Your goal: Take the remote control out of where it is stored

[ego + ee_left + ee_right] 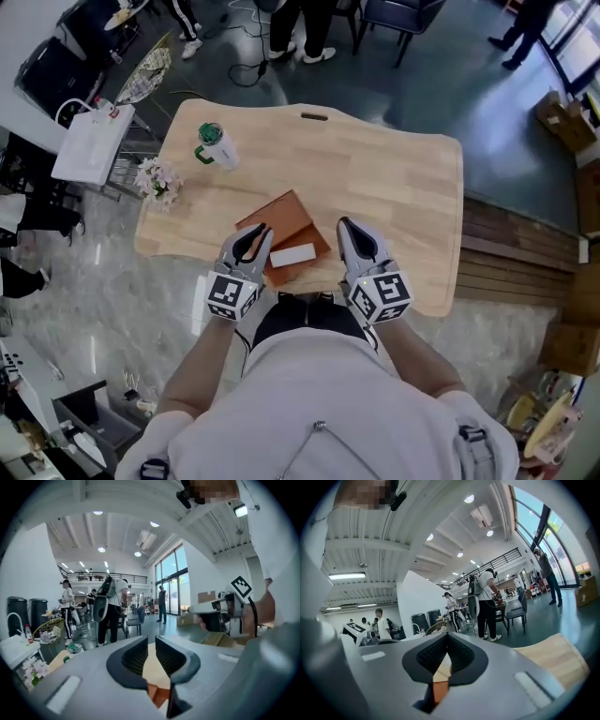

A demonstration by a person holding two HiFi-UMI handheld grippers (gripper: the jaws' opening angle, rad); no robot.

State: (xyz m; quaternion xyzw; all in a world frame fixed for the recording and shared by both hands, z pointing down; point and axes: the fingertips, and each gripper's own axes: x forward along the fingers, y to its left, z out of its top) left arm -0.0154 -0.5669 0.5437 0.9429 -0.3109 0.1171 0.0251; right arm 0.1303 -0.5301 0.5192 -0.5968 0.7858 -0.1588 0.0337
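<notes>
A flat reddish-brown box (pixel 284 220) lies on the wooden table (pixel 394 178) near its front edge. A white oblong piece (pixel 292 255), shaped like a remote, rests on the box's near end. My left gripper (pixel 253 234) hovers over the box's left near corner, its jaws a narrow gap apart with nothing between them. My right gripper (pixel 346 225) hangs just right of the box, jaws together and empty. The left gripper (pixel 152 639) view shows a strip of brown box (pixel 158 694) below its pads. The right gripper (pixel 446 635) view shows the same box (pixel 439 691) under its closed pads.
A green-and-white cup (pixel 215 145) lies at the table's far left, and a bunch of white flowers (pixel 158 181) sits at the left edge. Several people and chairs (pixel 398 14) stand beyond the table. A white side table (pixel 92 145) is at the left.
</notes>
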